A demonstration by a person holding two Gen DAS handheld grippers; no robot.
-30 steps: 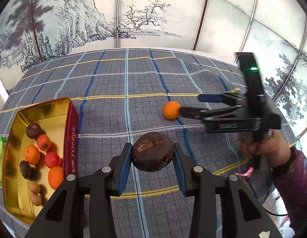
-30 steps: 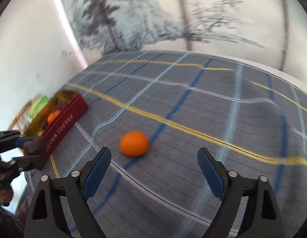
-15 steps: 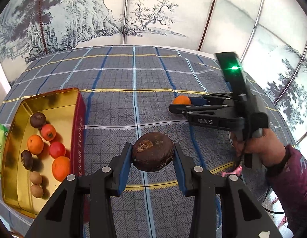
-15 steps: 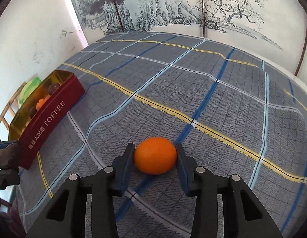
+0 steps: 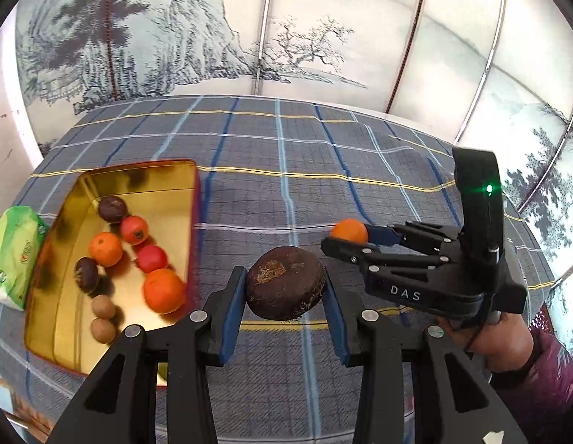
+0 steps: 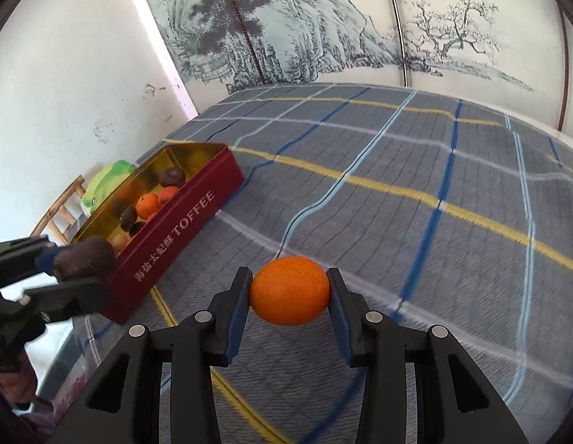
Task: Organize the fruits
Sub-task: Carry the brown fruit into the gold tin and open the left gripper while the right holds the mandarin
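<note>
Now 2 tongs, left tongs (image 5: 285, 290) w/ brown fruit (image 5: 285, 283), right tongs (image 6: 289, 290) w/ orange (image 6: 289, 290)

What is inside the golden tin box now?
The tin box holds eight visible fruits: three oranges, two red ones, two dark brown ones and two small tan ones. The left gripper covers its near corner, so anything there cannot be seen.

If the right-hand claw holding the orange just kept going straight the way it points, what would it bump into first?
Probably nothing soon. The right gripper, shut on the orange, points across bare checked cloth toward the painted screen. The toffee tin lies off to its left. Depth is uncertain.
</note>
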